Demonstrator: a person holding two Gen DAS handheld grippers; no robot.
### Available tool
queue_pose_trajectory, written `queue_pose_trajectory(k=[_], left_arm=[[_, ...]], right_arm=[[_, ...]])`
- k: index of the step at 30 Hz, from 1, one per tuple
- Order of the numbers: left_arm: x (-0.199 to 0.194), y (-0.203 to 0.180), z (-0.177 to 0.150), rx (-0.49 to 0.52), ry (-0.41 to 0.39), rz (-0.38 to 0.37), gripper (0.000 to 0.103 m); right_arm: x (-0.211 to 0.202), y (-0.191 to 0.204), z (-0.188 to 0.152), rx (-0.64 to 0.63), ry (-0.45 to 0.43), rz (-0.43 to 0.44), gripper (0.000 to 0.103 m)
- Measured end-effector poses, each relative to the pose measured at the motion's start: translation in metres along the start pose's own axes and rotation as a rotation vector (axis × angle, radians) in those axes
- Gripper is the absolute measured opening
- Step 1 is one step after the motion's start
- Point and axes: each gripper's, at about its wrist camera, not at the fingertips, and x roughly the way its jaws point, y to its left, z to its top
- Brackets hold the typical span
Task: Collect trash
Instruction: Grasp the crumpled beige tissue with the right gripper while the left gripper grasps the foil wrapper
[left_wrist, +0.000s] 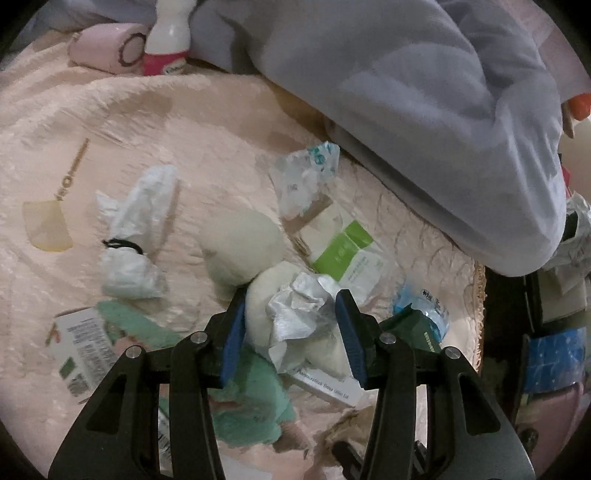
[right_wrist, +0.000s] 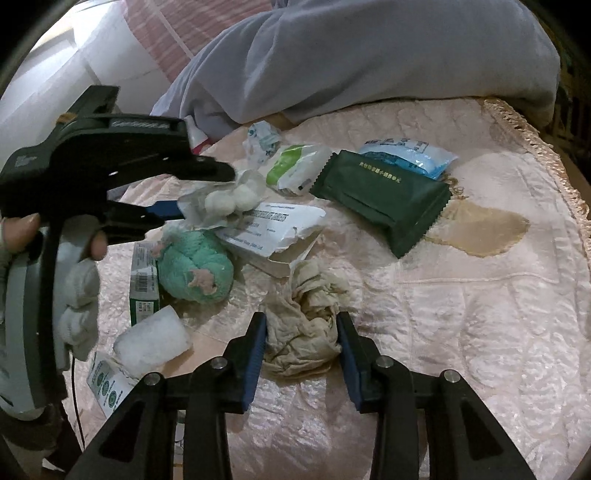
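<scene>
Item one, my right gripper (right_wrist: 301, 338): jaws closed on a crumpled beige tissue (right_wrist: 306, 317), pads pressing both flanks so the wad comes away whole from the pink quilted bedspread (right_wrist: 461, 314).

Item two, my left gripper (left_wrist: 291, 332): jaws clamped on a clear plastic bag of cotton balls (right_wrist: 227, 201), held clear of the bed above the other litter, I judge for carrying off.

Item three, still lying on the bedspread:
- a torn white carton (right_wrist: 277, 232) under the bag
- a teal plush toy (right_wrist: 195, 269) beside a green-and-white box (right_wrist: 144, 280)
- a dark green sachet (right_wrist: 388, 195) overlapping a blue packet (right_wrist: 410, 157)
- a green-and-white pouch (right_wrist: 295, 166)
- a knotted white bag (left_wrist: 133, 236), well apart

A grey duvet (right_wrist: 369, 55) is heaped behind.
</scene>
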Motion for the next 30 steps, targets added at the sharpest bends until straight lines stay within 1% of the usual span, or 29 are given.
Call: queue_pose_trajectory(k=[2, 5, 6, 8, 11, 15, 19, 24, 27, 30], left_arm=[[0.002, 0.001, 0.000, -0.001, 0.006, -0.009, 0.045], [0.000, 0.001, 0.003, 0.004, -0.008, -0.033, 0.032], [-0.004, 0.002, 0.003, 0.006, -0.016, -0.048, 0.029], [-0.014, 0.004, 0.001, 0.009, -0.033, -0.077, 0.028], [-0.034, 0.003, -0.003, 0.051, -0.070, -0.070, 0.028], [-0.055, 0.004, -0.013, 0.084, -0.088, -0.054, 0.028], [-0.079, 0.001, -0.030, 0.141, -0.122, -0.043, 0.028], [-0.091, -0.006, -0.056, 0.192, -0.124, -0.054, 0.028], [-0.101, -0.012, -0.072, 0.232, -0.142, -0.054, 0.028], [-0.111, -0.019, -0.088, 0.260, -0.152, -0.072, 0.028]], right_arm=[[0.001, 0.000, 0.000, -0.002, 0.000, 0.000, 0.037], [0.001, 0.001, 0.001, -0.003, -0.003, 0.000, 0.037], [0.000, 0.001, 0.000, -0.005, -0.004, -0.003, 0.037], [-0.003, 0.003, -0.001, -0.016, -0.016, -0.013, 0.035], [-0.005, 0.006, -0.002, -0.021, -0.027, -0.014, 0.033], [-0.011, 0.010, -0.004, -0.030, -0.037, -0.029, 0.033], [-0.026, 0.019, -0.004, -0.058, -0.057, -0.050, 0.033], [-0.042, 0.018, -0.010, -0.052, -0.067, -0.080, 0.033], [-0.052, 0.014, -0.013, -0.042, -0.072, -0.092, 0.033], [-0.065, 0.013, -0.017, -0.049, -0.086, -0.109, 0.033]])
